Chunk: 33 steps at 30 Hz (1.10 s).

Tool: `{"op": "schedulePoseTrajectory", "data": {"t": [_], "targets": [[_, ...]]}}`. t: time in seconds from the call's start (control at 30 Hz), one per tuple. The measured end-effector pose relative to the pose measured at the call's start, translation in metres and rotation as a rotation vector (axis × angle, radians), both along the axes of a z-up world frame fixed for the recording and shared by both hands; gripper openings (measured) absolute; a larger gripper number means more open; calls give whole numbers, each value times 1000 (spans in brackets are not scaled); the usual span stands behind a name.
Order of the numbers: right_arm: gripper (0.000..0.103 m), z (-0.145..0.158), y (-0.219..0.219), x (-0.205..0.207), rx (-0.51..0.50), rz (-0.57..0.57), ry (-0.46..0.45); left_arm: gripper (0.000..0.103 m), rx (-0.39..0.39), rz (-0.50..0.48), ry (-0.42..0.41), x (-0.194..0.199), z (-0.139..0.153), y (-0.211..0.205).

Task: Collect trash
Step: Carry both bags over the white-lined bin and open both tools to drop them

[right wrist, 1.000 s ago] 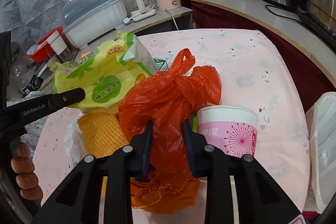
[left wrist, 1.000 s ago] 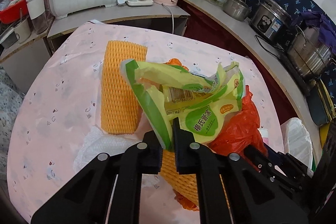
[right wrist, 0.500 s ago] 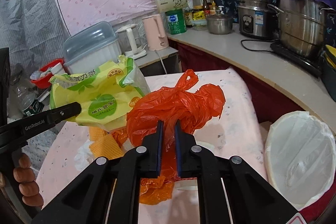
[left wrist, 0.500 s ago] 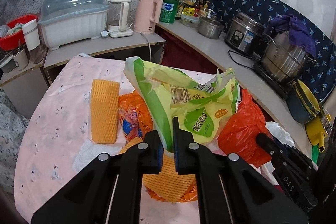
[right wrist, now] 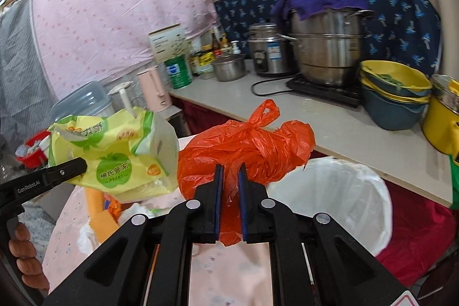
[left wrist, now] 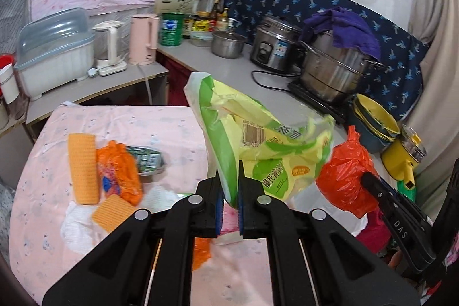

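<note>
My left gripper [left wrist: 229,185] is shut on a crumpled yellow-green snack bag [left wrist: 266,142], held up above the pink table [left wrist: 143,119]. My right gripper [right wrist: 228,185] is shut on a knotted orange plastic bag [right wrist: 249,145], lifted beside the snack bag [right wrist: 114,154] and just left of a white-lined trash bin [right wrist: 338,191]. The orange bag [left wrist: 344,179] and the right gripper's fingers [left wrist: 396,222] show at the right of the left wrist view. Still on the table lie orange foam nets [left wrist: 83,168], an orange wrapper [left wrist: 120,171], a green foil pack [left wrist: 146,159] and white tissue [left wrist: 77,222].
A counter [right wrist: 344,128] behind the bin carries steel pots [right wrist: 327,48], a rice cooker [left wrist: 275,48], yellow and blue bowls [right wrist: 393,93] and a yellow pot [right wrist: 441,116]. A pink kettle [left wrist: 143,39] and a dish box [left wrist: 54,48] stand on a side shelf. A hand [right wrist: 25,257] grips the left tool.
Both grippers rose from the table and swung right with their bags. The right jaws closed on the orange bag, and the white-lined bin came into full view.
</note>
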State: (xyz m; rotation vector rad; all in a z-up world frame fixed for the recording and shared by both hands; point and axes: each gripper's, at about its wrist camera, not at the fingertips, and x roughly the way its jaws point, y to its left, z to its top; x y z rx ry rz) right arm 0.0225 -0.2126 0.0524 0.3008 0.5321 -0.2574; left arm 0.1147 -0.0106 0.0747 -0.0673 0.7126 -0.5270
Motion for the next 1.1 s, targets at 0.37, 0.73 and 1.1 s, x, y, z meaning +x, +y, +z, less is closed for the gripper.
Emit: {"op": "schedulePoseTrajectory", "data": {"t": [0.37, 0.73, 1.1], "targets": [[10, -14, -68, -46, 32, -160, 8, 6, 22, -145, 24, -22, -12, -74], [10, -29, -102, -70, 36, -249, 31, 9, 80, -303, 92, -29, -45, -152], [7, -32, -127, -80, 44, -304, 30, 38, 91, -317, 96, -19, -63, -176]]}}
